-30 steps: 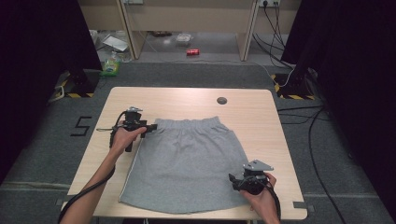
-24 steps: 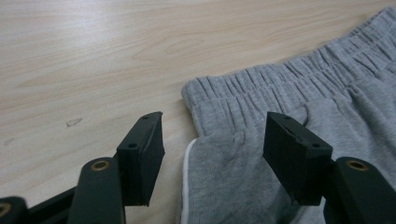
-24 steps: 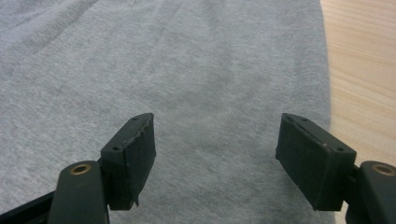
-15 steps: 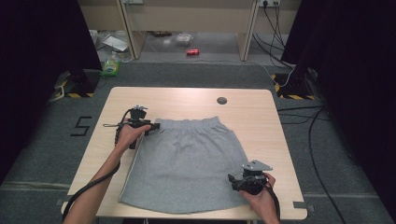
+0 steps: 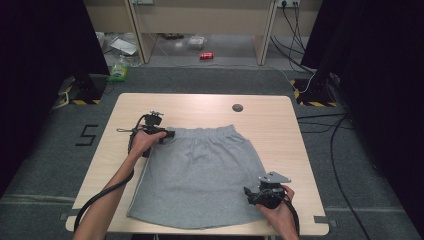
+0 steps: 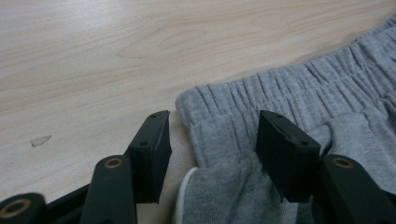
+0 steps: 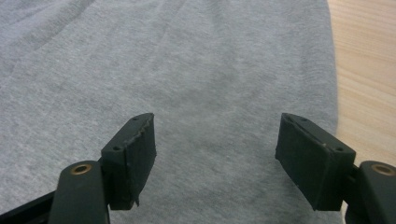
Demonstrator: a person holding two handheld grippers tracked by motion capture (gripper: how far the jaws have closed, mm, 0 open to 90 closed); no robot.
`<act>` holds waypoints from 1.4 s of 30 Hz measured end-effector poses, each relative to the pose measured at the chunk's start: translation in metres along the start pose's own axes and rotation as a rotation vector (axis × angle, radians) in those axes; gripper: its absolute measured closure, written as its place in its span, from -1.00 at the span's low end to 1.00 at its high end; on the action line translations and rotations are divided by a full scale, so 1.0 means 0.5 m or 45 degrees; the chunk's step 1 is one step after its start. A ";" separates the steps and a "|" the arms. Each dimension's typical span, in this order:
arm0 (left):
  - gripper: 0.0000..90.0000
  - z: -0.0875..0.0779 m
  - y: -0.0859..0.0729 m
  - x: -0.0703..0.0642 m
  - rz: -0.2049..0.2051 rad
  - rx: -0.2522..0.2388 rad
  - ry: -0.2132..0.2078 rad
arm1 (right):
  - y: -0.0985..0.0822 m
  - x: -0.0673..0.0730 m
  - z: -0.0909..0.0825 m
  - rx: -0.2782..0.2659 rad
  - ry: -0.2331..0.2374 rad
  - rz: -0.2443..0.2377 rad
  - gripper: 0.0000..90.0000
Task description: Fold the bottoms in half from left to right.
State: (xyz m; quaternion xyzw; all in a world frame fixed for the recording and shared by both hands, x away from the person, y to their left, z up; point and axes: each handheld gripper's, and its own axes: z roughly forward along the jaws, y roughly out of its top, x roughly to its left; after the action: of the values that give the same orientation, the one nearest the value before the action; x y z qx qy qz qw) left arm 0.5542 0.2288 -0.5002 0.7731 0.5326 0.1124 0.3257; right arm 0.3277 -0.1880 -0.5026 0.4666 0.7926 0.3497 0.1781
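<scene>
A grey garment with a gathered elastic waistband [image 5: 200,175] lies flat on the wooden table [image 5: 280,120], waistband at the far side. My left gripper [image 5: 167,135] sits at the waistband's left corner. In the left gripper view the jaws [image 6: 212,135] straddle that corner of the cloth [image 6: 299,88]; they have just been closing, and a gap remains beside the left pad. My right gripper [image 5: 248,192] rests at the garment's near right part. Its jaws [image 7: 215,140] stand wide open over the flat grey cloth [image 7: 187,60], close to its right edge.
A dark round cable hole [image 5: 238,107] sits in the tabletop near the far edge. Bare wood lies left of the garment and along the right side. On the floor beyond are a red can [image 5: 206,55], a green item [image 5: 118,73] and cables.
My left gripper has slid right along the table to the waistband corner, and its jaws have narrowed around it. The right gripper has stayed put.
</scene>
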 end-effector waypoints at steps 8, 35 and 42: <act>0.37 0.003 0.009 -0.012 0.025 0.038 0.024 | 0.002 0.007 -0.004 -0.008 0.009 -0.004 -0.35; 0.65 0.005 0.017 -0.017 0.033 0.074 0.019 | 0.090 0.216 0.090 -0.077 0.267 -0.164 -0.27; 0.65 0.006 0.018 -0.016 0.034 0.083 0.018 | 0.110 0.283 0.116 -0.070 0.342 -0.217 -0.25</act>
State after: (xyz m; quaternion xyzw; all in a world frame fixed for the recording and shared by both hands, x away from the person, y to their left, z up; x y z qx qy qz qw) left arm 0.5593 0.2185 -0.4952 0.7894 0.5280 0.1046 0.2952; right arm 0.3260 -0.0258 -0.4968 0.3417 0.8362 0.4141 0.1123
